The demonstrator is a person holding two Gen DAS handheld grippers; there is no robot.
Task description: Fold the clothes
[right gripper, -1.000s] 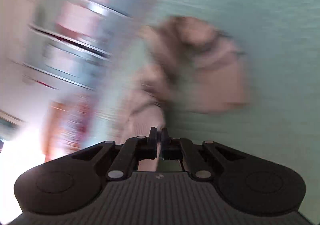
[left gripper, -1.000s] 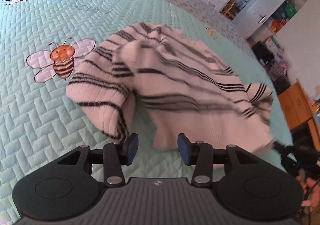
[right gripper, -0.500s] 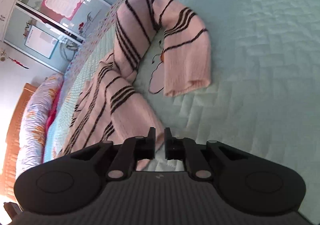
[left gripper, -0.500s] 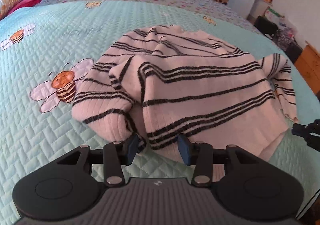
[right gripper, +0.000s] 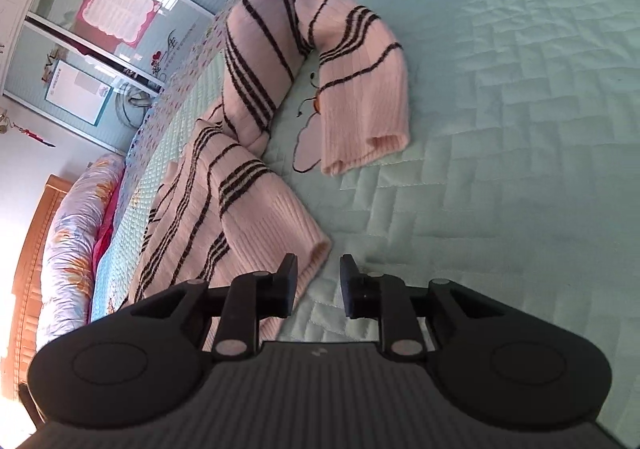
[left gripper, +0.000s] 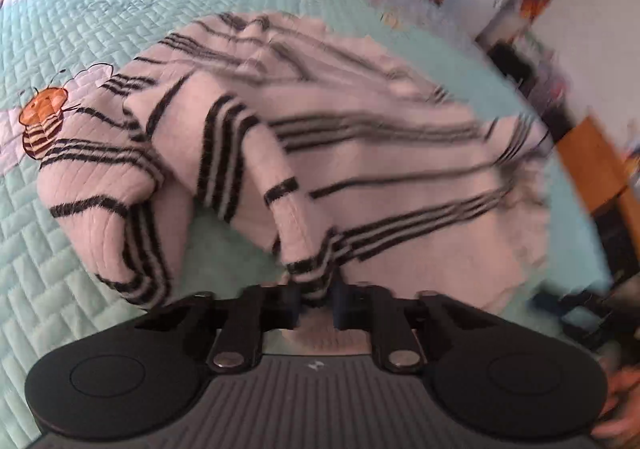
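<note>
Sweater (left gripper: 360, 169) sprawls across the bed quilt (left gripper: 80, 29) ahead of both tools, its hem pinched in the closing left gripper (left gripper: 316, 299), while the opening right gripper (right gripper: 318, 281) stands empty just beside a hem corner

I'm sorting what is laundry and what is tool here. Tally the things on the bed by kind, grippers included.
Striped sweater: 1
Quilted bedspread: 1
Grippers: 2 (left gripper closing on the sweater's hem; right gripper opening, nothing between its fingers)
Total: 4
</note>
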